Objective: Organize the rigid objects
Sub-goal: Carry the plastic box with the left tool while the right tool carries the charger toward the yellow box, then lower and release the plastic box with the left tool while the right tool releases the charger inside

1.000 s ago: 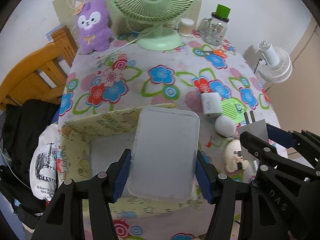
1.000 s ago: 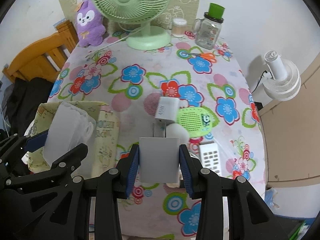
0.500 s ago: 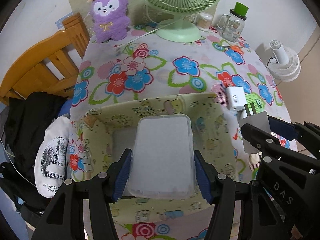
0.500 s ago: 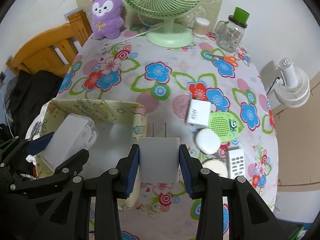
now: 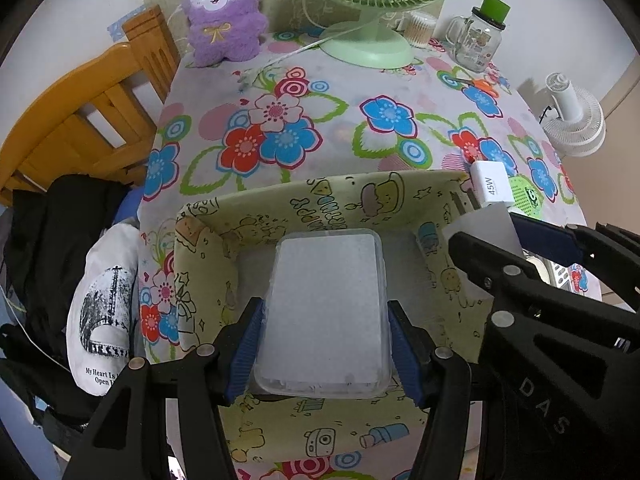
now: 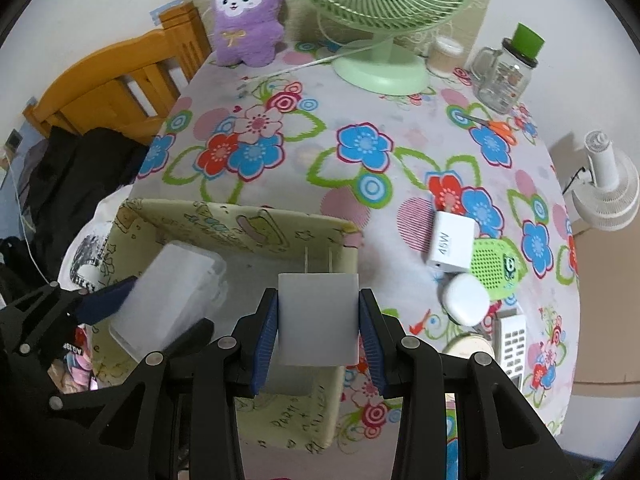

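Observation:
My left gripper [image 5: 325, 344] is shut on a frosted clear plastic box [image 5: 326, 308], holding it inside a pale yellow cartoon-print fabric bin [image 5: 348, 196]. My right gripper [image 6: 318, 320] is shut on a white plug charger [image 6: 318, 318] with two prongs pointing away, held over the bin's [image 6: 240, 220] right side. The plastic box [image 6: 168, 292] and left gripper [image 6: 92, 304] show at the left of the right wrist view. The right gripper [image 5: 516, 248] with the charger [image 5: 484, 228] shows at the right of the left wrist view.
On the flowered tablecloth [image 6: 360, 152] lie a second white charger [image 6: 450, 246], a green speaker [image 6: 498, 266], a white earbud case [image 6: 466, 298] and a remote [image 6: 512, 340]. At the back stand a green fan [image 6: 380, 68], purple plush [image 6: 246, 16] and glass jar [image 6: 506, 72]. A wooden chair [image 5: 80, 128] stands left.
Both grippers moved left and down with their loads. The plastic box went from above the bin's far wall to down inside it, and the charger from over the table to over the bin.

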Tool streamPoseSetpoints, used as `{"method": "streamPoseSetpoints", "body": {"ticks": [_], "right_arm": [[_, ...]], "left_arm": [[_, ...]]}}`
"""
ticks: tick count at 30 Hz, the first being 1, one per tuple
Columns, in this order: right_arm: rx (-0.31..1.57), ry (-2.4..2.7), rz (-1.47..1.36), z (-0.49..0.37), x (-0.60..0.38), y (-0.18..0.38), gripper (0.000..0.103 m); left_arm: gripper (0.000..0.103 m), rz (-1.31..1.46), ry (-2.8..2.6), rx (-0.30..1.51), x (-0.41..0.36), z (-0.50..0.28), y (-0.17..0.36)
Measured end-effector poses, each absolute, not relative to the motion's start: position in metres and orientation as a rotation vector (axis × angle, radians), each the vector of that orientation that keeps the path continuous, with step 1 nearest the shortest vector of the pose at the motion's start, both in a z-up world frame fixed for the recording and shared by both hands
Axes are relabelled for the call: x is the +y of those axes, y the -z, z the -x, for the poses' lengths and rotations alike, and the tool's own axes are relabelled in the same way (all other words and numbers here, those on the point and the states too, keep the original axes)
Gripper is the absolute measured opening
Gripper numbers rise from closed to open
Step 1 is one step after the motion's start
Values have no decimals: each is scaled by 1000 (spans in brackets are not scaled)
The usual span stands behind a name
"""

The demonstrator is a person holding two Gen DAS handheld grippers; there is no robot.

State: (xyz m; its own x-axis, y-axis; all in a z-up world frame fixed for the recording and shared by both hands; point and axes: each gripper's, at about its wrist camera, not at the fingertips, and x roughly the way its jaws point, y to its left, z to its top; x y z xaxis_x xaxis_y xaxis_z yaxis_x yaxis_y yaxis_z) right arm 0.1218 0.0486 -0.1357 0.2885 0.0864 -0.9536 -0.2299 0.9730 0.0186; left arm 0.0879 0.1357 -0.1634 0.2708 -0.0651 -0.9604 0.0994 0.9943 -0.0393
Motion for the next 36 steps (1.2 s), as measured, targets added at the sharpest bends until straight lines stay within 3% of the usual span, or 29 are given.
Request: {"method": "streamPoseSetpoints", "body": {"ticks": [21, 24, 30, 36], "right_arm": [[1306, -215, 122, -141, 68, 171, 44], [1310, -229, 118, -141, 71, 173, 56], [1296, -228, 131, -137, 74, 169, 74], [1300, -243, 116, -131, 70, 163, 75]], "left_arm": [[63, -14, 82, 1349, 147, -104, 193], [79, -11, 76, 1343, 150, -104, 194], [84, 2, 87, 1335, 152, -100, 190], [89, -9, 83, 1319, 149, -93, 183]]}}
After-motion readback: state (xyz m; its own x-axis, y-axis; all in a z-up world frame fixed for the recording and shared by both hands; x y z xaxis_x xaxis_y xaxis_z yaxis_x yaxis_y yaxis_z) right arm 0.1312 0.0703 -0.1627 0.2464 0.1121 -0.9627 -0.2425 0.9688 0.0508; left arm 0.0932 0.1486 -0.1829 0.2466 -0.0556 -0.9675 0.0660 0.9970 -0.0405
